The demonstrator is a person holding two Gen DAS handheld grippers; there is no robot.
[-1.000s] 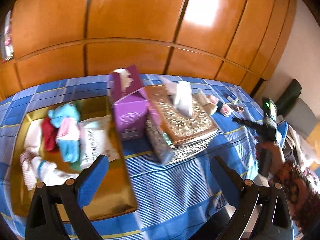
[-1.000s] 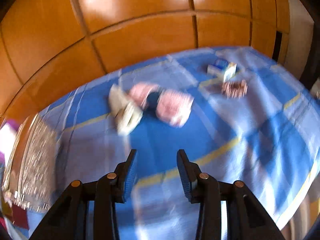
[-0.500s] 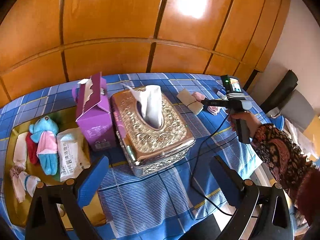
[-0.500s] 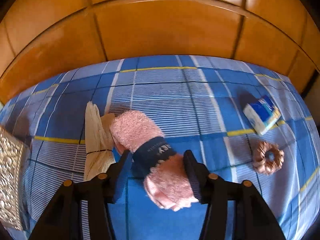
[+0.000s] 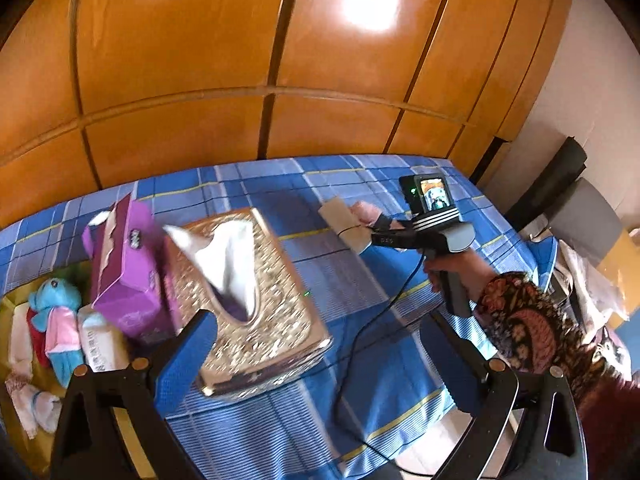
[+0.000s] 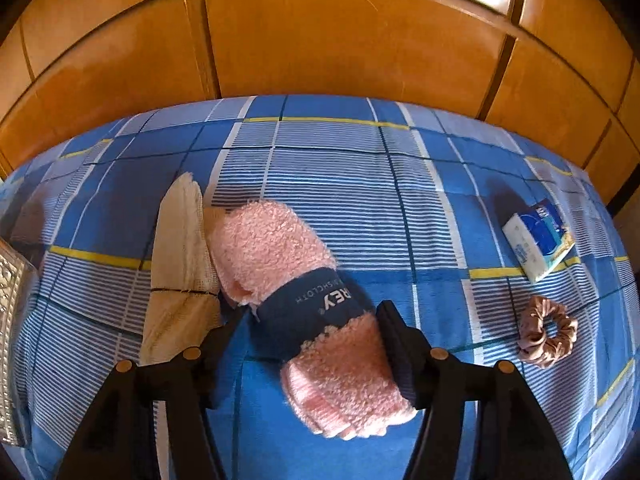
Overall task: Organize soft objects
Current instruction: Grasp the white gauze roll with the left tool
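You see two grippers: the left gripper [image 5: 316, 356] and the right gripper [image 6: 310, 330]. On the blue plaid cloth [image 6: 340, 152] you count one rolled pink cloth [image 6: 296, 308], one folded beige cloth [image 6: 180, 264], one pocket tissue pack [image 6: 538, 240] and one brown scrunchie [image 6: 548, 332]. You count two tissue boxes: one purple box [image 5: 124, 264] and one metallic box [image 5: 260, 308]. One yellow tray [image 5: 8, 312] holds one blue plush toy [image 5: 54, 300] and one white packet [image 5: 100, 340]; its other soft pieces are too bunched to count.
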